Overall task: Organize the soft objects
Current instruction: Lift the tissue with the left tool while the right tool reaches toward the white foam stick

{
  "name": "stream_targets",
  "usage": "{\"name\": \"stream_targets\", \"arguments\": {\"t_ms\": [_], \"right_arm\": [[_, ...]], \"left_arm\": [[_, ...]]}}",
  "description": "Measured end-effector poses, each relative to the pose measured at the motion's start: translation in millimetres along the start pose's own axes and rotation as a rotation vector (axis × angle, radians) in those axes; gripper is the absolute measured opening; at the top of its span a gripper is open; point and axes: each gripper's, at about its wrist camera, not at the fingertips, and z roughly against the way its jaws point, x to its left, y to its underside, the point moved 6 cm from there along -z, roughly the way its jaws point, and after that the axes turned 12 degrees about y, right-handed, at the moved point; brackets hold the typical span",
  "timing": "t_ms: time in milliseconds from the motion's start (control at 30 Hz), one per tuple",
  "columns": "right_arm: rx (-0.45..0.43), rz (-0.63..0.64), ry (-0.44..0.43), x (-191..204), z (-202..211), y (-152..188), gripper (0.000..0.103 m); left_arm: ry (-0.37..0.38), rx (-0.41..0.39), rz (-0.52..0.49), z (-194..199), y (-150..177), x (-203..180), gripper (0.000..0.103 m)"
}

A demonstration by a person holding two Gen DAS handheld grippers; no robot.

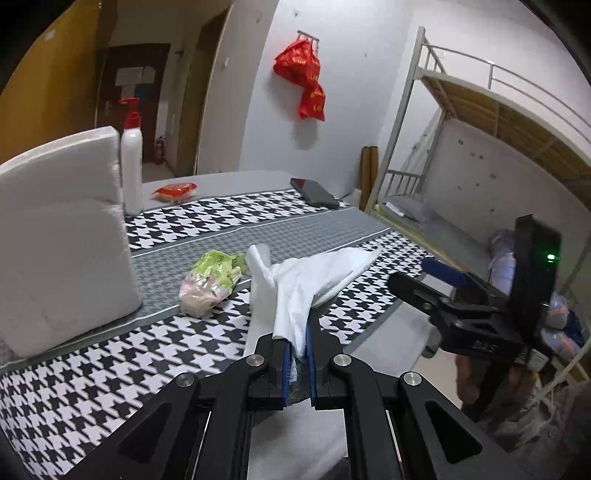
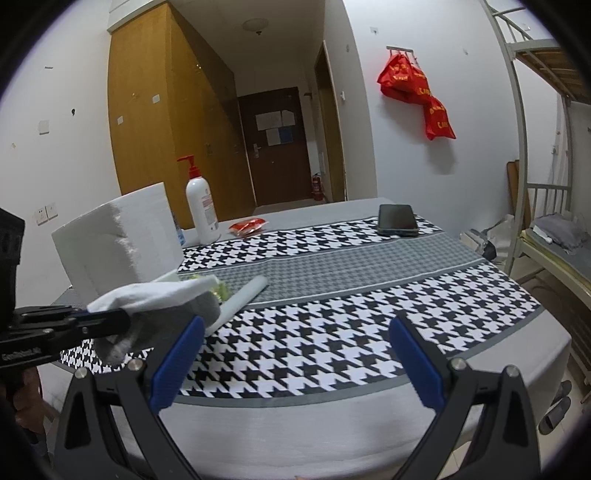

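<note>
Left gripper (image 1: 299, 347) jaws clamped on white cloth (image 1: 314, 280), half-hiding green packet (image 1: 214, 275); right gripper (image 2: 295, 332) jaws wide.

White walls (image 2: 424, 177) all round, and there's a tall wooden wardrobe (image 2: 155, 122) on the left, running into a short hallway that ends at a dark brown door (image 2: 279, 147) with papers stuck on it. A ceiling lamp (image 2: 255, 25) sits above. Red bags (image 2: 417, 92) hang from a wall hook; a metal bunk bed (image 1: 480, 122) stands at right.
</note>
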Motion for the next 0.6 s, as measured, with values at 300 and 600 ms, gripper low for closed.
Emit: {"name": "stream_targets", "arguments": {"t_ms": [300, 600], "right_arm": [[0.021, 0.044, -0.026, 32, -5, -1, 0.101], [0.097, 0.079, -0.033, 59, -26, 5, 0.101]], "left_arm": [[-0.097, -0.057, 0.046, 31, 8, 29, 0.008], [-0.19, -0.067, 0.078, 42, 21, 52, 0.008]]}}
